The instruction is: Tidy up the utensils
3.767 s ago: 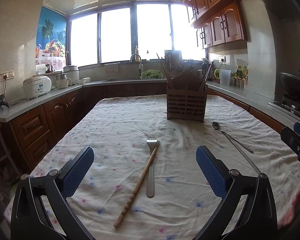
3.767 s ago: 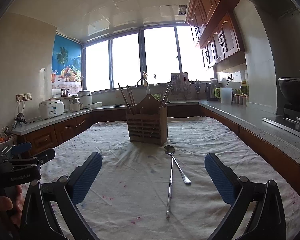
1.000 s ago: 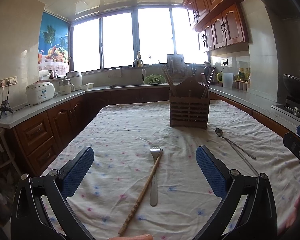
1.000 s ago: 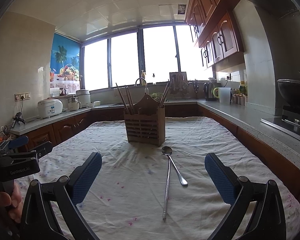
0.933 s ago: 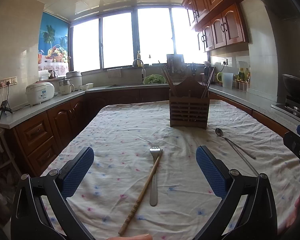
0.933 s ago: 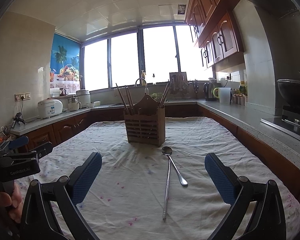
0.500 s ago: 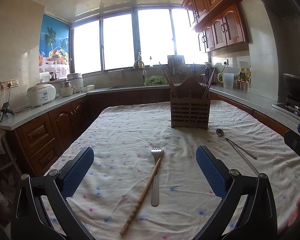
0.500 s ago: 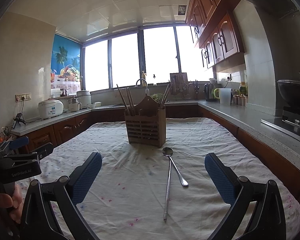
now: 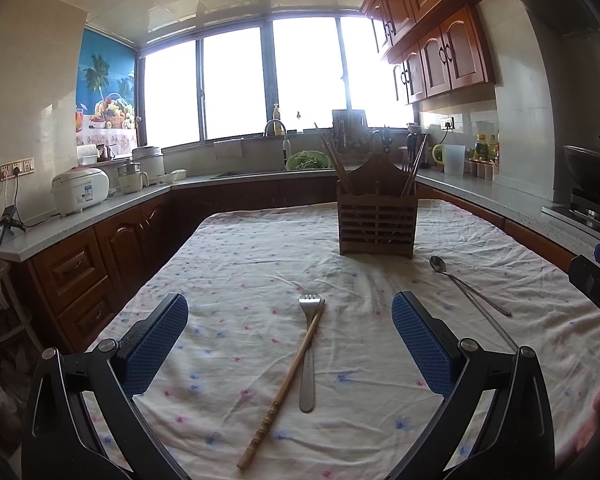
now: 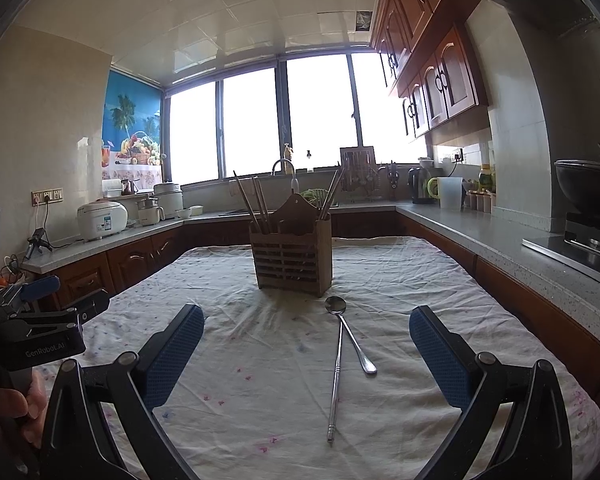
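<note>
Both tongs hang spread and empty, left tongs (image 9: pixel 290 340) over the fork (image 9: pixel 308 344), wooden holder (image 10: pixel 291 256) ahead of the right tongs (image 10: pixel 306 350) holding what look like chopsticks (image 10: pixel 256 204).

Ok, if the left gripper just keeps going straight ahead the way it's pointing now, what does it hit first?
Probably the fork and the wooden chopstick lying across it, on the cloth between the open left gripper fingers. Further along that line stands the wooden utensil holder; depth is uncertain.
</note>
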`<action>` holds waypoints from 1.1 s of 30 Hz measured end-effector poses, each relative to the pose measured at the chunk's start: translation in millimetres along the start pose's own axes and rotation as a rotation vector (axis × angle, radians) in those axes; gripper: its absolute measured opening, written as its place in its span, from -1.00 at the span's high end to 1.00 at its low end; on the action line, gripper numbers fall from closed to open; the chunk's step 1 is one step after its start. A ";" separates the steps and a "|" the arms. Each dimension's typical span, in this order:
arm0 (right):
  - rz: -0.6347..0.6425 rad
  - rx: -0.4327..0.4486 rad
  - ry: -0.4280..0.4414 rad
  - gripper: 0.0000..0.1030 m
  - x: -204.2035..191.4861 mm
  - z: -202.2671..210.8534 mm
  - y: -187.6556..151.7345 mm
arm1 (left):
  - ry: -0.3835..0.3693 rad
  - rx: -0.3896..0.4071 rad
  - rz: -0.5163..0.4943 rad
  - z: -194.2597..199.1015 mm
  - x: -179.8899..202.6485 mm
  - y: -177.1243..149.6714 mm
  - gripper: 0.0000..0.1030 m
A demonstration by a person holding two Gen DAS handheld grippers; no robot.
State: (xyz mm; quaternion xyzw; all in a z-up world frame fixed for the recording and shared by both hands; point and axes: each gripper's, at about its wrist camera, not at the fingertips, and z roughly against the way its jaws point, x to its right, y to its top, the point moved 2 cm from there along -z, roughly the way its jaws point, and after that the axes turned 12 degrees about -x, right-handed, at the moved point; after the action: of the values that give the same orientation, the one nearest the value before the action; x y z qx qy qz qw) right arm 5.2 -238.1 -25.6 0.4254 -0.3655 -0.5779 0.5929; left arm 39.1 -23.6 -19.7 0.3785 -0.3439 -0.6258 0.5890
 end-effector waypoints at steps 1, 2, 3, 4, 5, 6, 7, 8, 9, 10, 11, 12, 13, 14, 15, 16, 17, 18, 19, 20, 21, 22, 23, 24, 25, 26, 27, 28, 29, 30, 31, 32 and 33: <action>0.000 0.000 0.000 -1.00 0.1 0.0 0.0 | -0.001 0.000 0.000 0.0 0.0 0.2 -1.00; 0.000 0.001 0.001 -1.00 -0.2 0.0 0.6 | -0.001 0.001 0.001 0.0 -0.1 0.4 -1.00; 0.000 0.000 0.001 -1.00 0.0 0.0 0.0 | 0.000 0.002 0.001 0.1 -0.1 0.5 -1.00; 0.000 0.001 0.001 -1.00 -0.2 0.1 0.6 | -0.001 0.002 0.000 0.0 0.1 0.8 -1.00; 0.000 0.002 0.001 -1.00 -0.4 0.1 1.3 | -0.001 0.002 0.000 -0.1 0.3 0.9 -1.00; -0.001 0.002 0.000 -1.00 -0.1 0.2 0.7 | -0.002 0.001 0.000 -0.5 0.5 0.8 -1.00; -0.001 0.003 0.001 -1.00 -0.2 0.3 0.9 | -0.002 0.000 -0.001 -0.6 0.5 0.9 -1.00; -0.001 0.003 0.002 -1.00 -0.3 0.1 1.2 | -0.002 0.001 0.000 -0.4 0.6 0.8 -1.00; -0.001 0.003 0.001 -1.00 -0.4 0.7 1.5 | -0.002 0.001 0.000 -0.5 0.7 0.9 -1.00; -0.001 0.003 0.002 -1.00 -0.4 0.7 1.4 | -0.002 0.001 0.000 -0.5 0.7 0.8 -1.00; -0.001 0.003 0.001 -1.00 -0.4 0.6 1.4 | -0.002 0.000 0.000 -0.8 0.8 1.0 -1.00; 0.000 0.003 0.001 -1.00 -0.4 0.6 1.3 | -0.004 0.000 0.000 -0.5 0.8 0.7 -1.00; 0.000 0.002 0.001 -1.00 -0.6 0.3 1.6 | -0.005 0.000 0.000 -0.5 0.8 0.8 -1.00; -0.001 0.000 0.002 -1.00 -0.6 0.1 1.7 | -0.005 0.000 -0.001 -0.5 0.9 1.0 -1.00; -0.002 0.000 0.002 -1.00 -1.0 1.2 1.9 | -0.006 -0.001 -0.001 -0.9 0.9 1.0 -1.00; -0.002 -0.001 0.003 -1.00 -1.1 1.5 2.7 | -0.008 -0.002 -0.002 -1.0 1.0 1.3 -1.00; -0.002 -0.001 0.002 -1.00 -0.8 1.7 3.6 | -0.010 -0.003 -0.002 -1.1 1.2 1.5 -1.00; -0.003 -0.001 0.001 -1.00 -0.4 2.3 5.2 | -0.012 -0.003 -0.002 -1.3 1.0 2.1 -1.00; -0.003 -0.002 0.002 -1.00 -0.4 2.2 5.7 | -0.014 -0.004 -0.002 -1.6 1.0 2.4 -1.00; -0.002 -0.002 0.002 -1.00 -0.5 2.1 6.1 | -0.016 -0.006 -0.002 -1.7 1.2 2.4 -1.00; -0.002 -0.001 0.001 -1.00 -0.4 2.2 4.9 | -0.019 -0.007 -0.002 -2.4 1.5 3.1 -1.00; -0.001 -0.003 0.000 -1.00 -0.5 1.9 5.6 | -0.020 -0.008 -0.003 -3.0 1.9 3.6 -1.00; -0.001 -0.006 -0.001 -1.00 -0.3 1.4 6.3 | -0.023 -0.010 -0.005 -3.6 2.3 4.0 -1.00; -0.002 -0.009 -0.002 -1.00 0.9 0.1 6.6 | -0.025 -0.012 -0.005 -3.9 2.0 4.7 -1.00; -0.003 -0.010 -0.003 -1.00 1.0 -0.9 6.9 | -0.027 -0.013 -0.005 -4.8 2.3 5.2 -1.00; -0.005 -0.012 -0.003 -1.00 1.5 -1.7 7.3 | -0.028 -0.014 -0.004 -5.2 2.5 5.7 -1.00; -0.006 -0.014 -0.003 -1.00 1.6 -2.2 8.0 | -0.031 -0.015 -0.003 -5.9 2.5 6.2 -1.00; -0.006 -0.014 -0.003 -1.00 2.2 -3.0 8.1 | -0.034 -0.016 -0.004 -6.3 2.7 6.7 -1.00; -0.006 -0.014 -0.004 -1.00 2.2 -3.4 8.3 | -0.034 -0.016 -0.005 -6.5 2.9 7.1 -1.00; -0.006 -0.015 -0.003 -1.00 2.4 -3.2 7.7 | -0.035 -0.015 -0.005 -7.0 3.1 7.1 -1.00; -0.005 -0.016 -0.003 -1.00 2.4 -3.5 8.0 | -0.038 -0.014 -0.006 -7.1 3.1 7.2 -1.00; -0.004 -0.018 -0.003 -1.00 2.6 -4.3 7.6 | -0.039 -0.015 -0.005 -7.1 3.4 7.4 -1.00; -0.004 -0.020 -0.004 -1.00 3.4 -5.5 7.6 | -0.040 -0.015 -0.005 -7.8 3.2 7.6 -1.00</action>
State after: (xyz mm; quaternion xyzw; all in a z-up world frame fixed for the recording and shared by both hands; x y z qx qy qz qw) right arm 13.3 -241.2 -20.8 0.4192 -0.3599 -0.5835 0.5952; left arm 49.6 -27.3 -17.0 0.3622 -0.3499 -0.6375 0.5831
